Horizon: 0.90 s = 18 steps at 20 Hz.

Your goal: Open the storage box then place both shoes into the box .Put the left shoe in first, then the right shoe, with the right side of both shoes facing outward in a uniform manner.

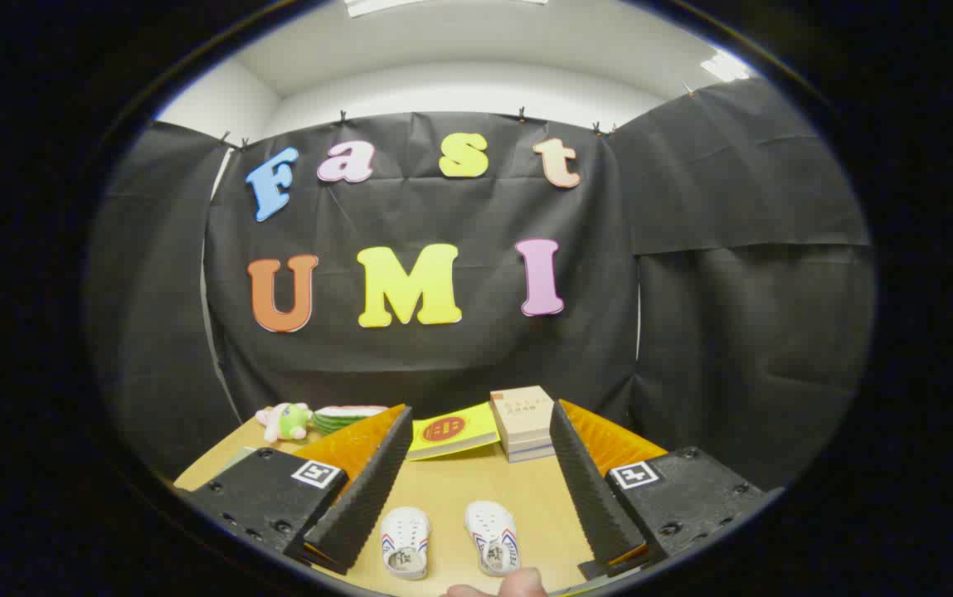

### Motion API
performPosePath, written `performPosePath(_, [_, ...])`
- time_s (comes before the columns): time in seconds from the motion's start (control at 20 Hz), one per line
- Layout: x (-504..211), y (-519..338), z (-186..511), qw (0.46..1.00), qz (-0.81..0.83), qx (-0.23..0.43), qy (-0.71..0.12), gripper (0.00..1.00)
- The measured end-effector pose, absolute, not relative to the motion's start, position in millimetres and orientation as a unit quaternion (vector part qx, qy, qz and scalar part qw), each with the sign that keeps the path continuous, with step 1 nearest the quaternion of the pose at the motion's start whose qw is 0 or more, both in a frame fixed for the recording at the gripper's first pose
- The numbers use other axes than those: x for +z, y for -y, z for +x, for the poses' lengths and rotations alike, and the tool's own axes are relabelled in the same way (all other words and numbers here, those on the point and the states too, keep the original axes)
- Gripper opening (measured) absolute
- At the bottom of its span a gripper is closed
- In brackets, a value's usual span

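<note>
Here the counter (451, 489) carries everything in play, a light wooden top running from the claw out to the black booth wall. At its far edge stands the storage box (523, 421), a small tan box with its lid apparently closed, beyond the claw and nearer the right finger's line than the left. Just left of it lies a yellow booklet (453, 432); further left, a green striped item (343, 417) and a small plush toy (285, 421).

Claw (476, 431): fingers spread wide, nothing between the pads, holding nothing.

Shoes: two small white shoes sit side by side between the fingers, close in, well short of the box. One shoe (405, 541) lies nearer the left finger, the other shoe (493, 536) nearer the right. Long axes run roughly along the claw's forward line. Which is the left shoe I cannot tell.

A fingertip (517, 584) of a person shows just below the shoes.

Judgement: box opening comes first, needing a forward reach over the shoes.
</note>
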State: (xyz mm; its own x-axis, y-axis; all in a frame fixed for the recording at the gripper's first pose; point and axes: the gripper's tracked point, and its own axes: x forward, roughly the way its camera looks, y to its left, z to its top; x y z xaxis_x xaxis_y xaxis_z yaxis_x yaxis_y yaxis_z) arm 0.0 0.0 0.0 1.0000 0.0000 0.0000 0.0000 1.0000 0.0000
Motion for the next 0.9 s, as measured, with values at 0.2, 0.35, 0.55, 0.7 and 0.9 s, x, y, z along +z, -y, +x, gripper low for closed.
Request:
performPosePath(0.2, [0, -2, -2, 1.0, -0.007, 0.009, -0.003, 1.0])
performPosePath(0.35, [-4, -1, -3, 1.0, -0.007, 0.011, -0.01, 1.0])
performPosePath(0.55, [-4, -5, -4, 1.0, -0.01, 0.022, -0.017, 1.0])
performPosePath(0.7, [-1, -7, -7, 0.999, -0.02, 0.034, -0.012, 1.0])
performPosePath(0.9, [-20, -25, -6, 0.997, -0.01, 0.063, -0.042, 1.0])
